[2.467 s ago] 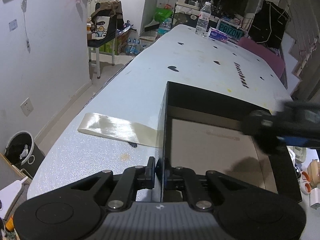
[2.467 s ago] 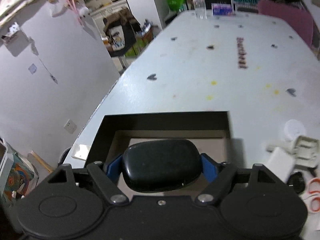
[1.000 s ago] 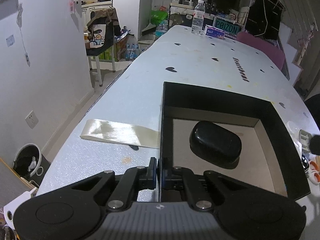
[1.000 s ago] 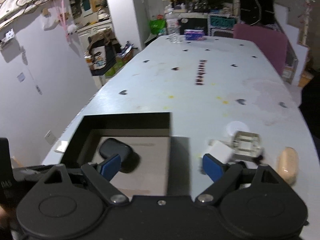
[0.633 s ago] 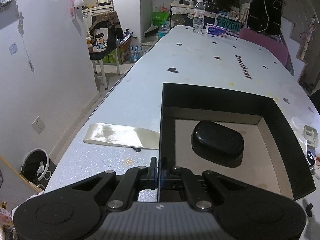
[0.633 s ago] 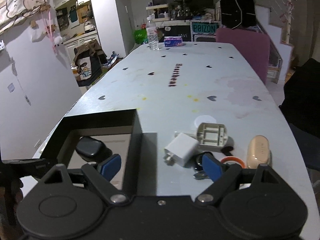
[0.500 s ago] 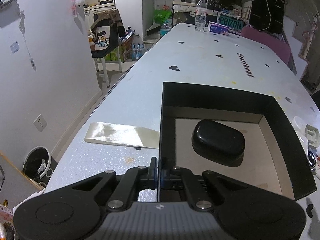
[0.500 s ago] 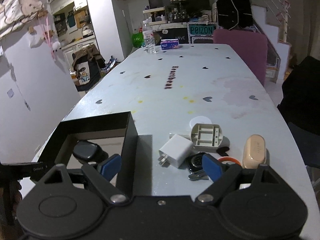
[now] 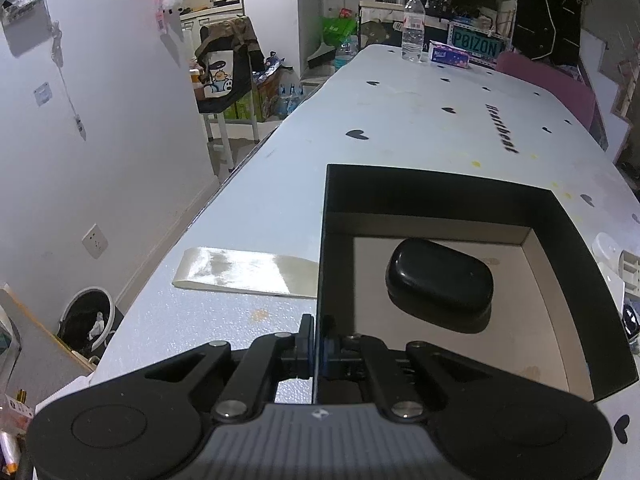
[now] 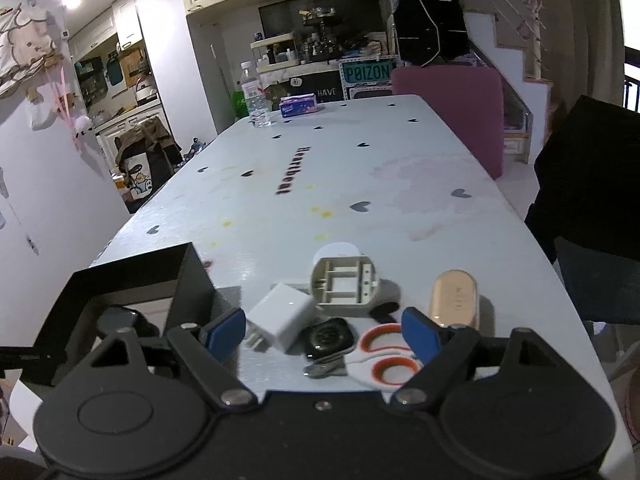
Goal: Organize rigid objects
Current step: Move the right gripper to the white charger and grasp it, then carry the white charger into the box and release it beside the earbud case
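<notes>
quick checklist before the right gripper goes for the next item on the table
1. Left gripper clamped on the black box wall, steadying it: ok.
2. Right gripper jaws open and empty; they have just been closing a little: ok.
3. Black case already lying inside the box, with bare floor left around it: ok.
4. Target isolated: not ok. White charger, smartwatch and scissors lie crowded together.
5. Beige case stands free at the right of the pile: ok.
6. Which item the open jaws line up with: cannot tell.
</notes>
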Action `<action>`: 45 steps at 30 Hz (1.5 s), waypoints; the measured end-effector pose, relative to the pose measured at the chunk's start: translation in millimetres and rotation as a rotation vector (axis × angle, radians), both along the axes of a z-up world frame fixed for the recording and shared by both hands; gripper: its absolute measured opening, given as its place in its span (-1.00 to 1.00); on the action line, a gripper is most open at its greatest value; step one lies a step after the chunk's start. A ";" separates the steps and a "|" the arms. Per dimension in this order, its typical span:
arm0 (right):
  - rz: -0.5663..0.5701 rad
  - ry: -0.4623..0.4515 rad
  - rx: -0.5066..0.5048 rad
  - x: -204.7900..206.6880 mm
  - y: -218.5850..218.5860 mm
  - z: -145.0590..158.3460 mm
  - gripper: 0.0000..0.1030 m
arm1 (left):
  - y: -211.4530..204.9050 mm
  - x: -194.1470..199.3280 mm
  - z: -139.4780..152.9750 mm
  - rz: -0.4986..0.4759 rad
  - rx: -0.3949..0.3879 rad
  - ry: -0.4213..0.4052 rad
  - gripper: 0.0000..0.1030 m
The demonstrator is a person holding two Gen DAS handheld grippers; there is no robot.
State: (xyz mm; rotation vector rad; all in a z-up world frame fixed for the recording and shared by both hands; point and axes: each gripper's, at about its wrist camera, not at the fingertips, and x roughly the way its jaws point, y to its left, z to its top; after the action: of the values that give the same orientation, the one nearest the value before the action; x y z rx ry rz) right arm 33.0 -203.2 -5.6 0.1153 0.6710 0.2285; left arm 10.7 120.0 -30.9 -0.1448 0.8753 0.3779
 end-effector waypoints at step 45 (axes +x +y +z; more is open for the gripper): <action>-0.189 0.192 -0.098 3.2 -39.4 -44.7 -0.17 | -4.6 -2.6 3.9 -0.010 -0.008 -0.005 -0.97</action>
State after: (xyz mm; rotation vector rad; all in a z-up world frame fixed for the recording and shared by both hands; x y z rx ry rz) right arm 36.2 -242.6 -50.3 0.1067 0.8555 0.0024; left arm 8.1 115.4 -27.0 -0.1485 0.8723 0.3647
